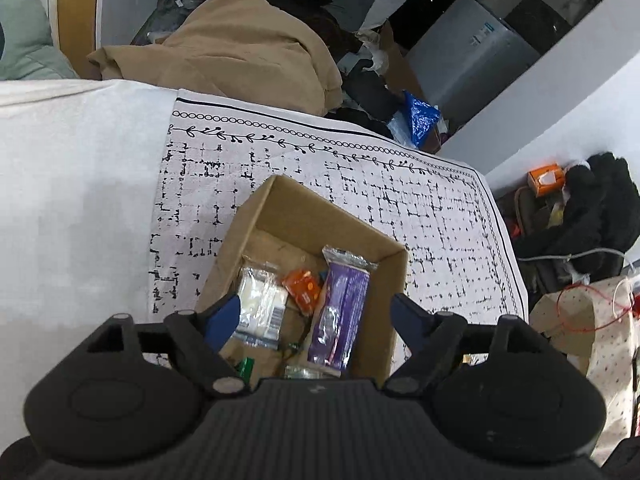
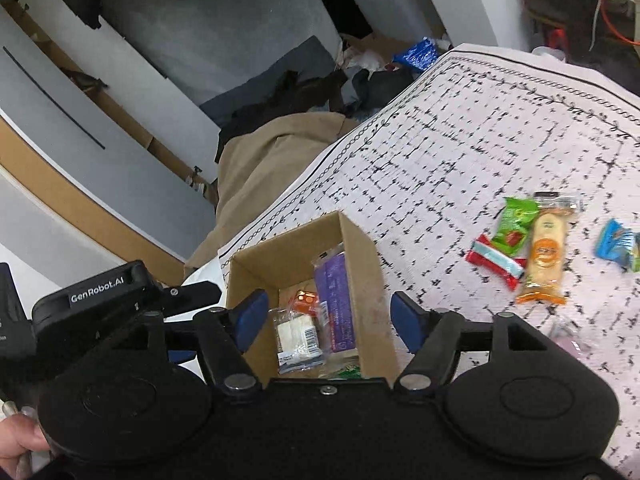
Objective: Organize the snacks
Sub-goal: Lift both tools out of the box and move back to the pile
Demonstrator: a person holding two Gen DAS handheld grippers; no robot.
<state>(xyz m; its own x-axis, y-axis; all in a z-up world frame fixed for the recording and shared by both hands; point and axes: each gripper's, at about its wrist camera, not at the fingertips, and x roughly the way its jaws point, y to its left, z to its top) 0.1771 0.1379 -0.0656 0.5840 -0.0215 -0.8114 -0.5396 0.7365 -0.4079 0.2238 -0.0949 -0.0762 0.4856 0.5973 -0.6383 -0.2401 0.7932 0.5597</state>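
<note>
Both grippers pointed steeply down over an open cardboard box [image 1: 394, 280], each filling the bottom of its own frame. The left gripper [image 1: 316, 318] had its blue-padded fingers [image 1: 222, 320] spread wide with nothing pinched between them; the box's contents showed in the gap. The right gripper [image 2: 326, 316] likewise stood with its fingers [image 2: 250, 318] apart and empty, straddling the box, and the left gripper's black body [image 2: 100, 296] appeared at the lower left of that view, just beside the box's near corner. A hand [image 2: 18, 446] showed at the bottom left edge of the right wrist view. Inside the box lay a purple wrapped bar [image 1: 340, 316], a clear packet with a white snack [image 1: 260, 304] to its left, and a small orange packet [image 1: 303, 290] between them; something green at the box's near end was too hidden to identify. Outside the box, at the right of the right wrist view, a green packet [image 2: 516, 226], a red and white bar [image 2: 498, 266], an orange-ended biscuit packet [image 2: 546, 256] and a blue packet [image 2: 616, 242] lay well apart from the fingers. All rested on a white tablecloth with a black grid print [image 1: 420, 208]. Beyond the table's far edge sat a tan garment [image 1: 248, 52] amid floor clutter.
</note>
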